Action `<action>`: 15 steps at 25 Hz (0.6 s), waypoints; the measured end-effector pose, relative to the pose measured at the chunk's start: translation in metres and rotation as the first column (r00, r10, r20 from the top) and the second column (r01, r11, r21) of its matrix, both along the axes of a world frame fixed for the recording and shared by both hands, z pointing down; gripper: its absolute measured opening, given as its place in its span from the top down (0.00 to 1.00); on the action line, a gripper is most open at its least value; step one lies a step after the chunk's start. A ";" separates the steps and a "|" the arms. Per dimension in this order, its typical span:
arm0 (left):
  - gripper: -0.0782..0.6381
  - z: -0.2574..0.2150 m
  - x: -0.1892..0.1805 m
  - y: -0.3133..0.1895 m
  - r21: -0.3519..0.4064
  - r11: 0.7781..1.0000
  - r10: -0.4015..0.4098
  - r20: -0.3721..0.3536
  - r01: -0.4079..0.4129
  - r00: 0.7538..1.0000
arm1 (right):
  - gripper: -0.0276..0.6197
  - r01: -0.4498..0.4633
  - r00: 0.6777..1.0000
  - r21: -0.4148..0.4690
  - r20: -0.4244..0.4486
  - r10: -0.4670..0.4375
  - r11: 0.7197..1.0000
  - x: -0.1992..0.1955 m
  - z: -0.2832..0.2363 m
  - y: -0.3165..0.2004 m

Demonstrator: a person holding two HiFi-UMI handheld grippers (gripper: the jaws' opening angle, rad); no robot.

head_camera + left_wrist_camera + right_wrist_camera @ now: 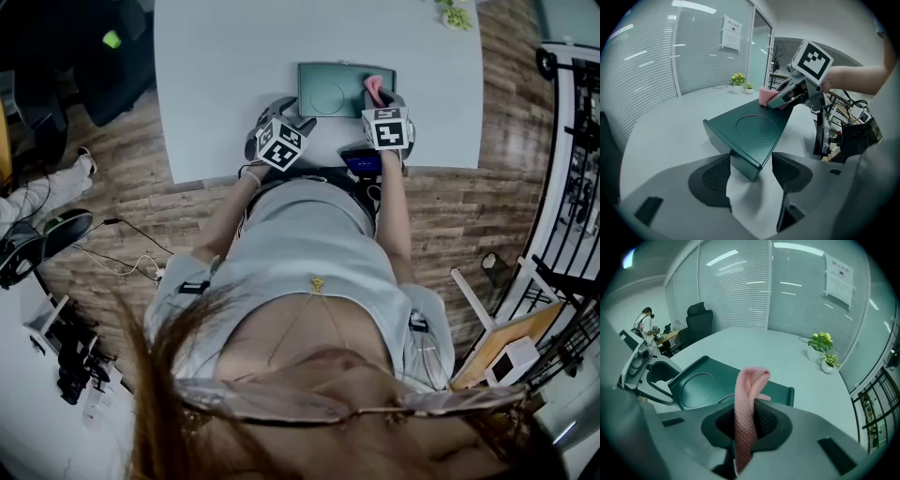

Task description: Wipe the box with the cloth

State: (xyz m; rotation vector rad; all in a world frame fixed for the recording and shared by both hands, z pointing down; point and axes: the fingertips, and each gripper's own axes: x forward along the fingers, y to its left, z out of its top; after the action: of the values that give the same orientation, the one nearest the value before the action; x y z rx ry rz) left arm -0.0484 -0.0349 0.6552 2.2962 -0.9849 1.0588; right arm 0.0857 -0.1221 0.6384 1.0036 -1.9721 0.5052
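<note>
Pinching the pink cloth [749,394] tight, the right gripper [749,420] sits at the dark green box's [701,385] right end, its lid stretching leftward toward the left gripper [750,171], whose parted jaws straddle the near-left corner.

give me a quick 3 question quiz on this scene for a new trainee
1. The pink cloth is: A lying on the floor; B clamped in the right gripper; C folded inside a drawer.
2. True or false: the left gripper holds the green box in the air above the table.
3. Fill in: the outline marked on the green box's top is a ____.

Key
1. B.
2. False: the green box rests on the table, with its near corner between the left gripper's jaws, which stand apart.
3. Circle.
</note>
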 end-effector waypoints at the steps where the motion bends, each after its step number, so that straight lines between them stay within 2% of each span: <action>1: 0.48 0.000 0.000 0.000 0.000 1.000 0.000 -0.001 0.000 1.000 | 0.89 0.000 1.000 -0.001 0.002 0.000 1.000 -0.001 0.000 0.000; 10: 0.48 0.001 0.000 -0.001 -0.002 1.000 0.002 -0.001 -0.002 1.000 | 0.89 0.044 0.999 -0.026 0.028 -0.043 0.999 -0.016 0.000 0.005; 15: 0.48 0.000 0.000 0.000 -0.005 1.000 0.001 0.000 -0.001 1.000 | 0.89 0.026 0.991 -0.073 0.132 -0.016 0.997 -0.028 -0.001 0.009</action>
State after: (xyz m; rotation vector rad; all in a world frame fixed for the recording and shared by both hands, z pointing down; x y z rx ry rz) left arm -0.0485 -0.0349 0.6550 2.2934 -0.9803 1.0600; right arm 0.0581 -0.1131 0.6374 0.9223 -2.0620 0.6424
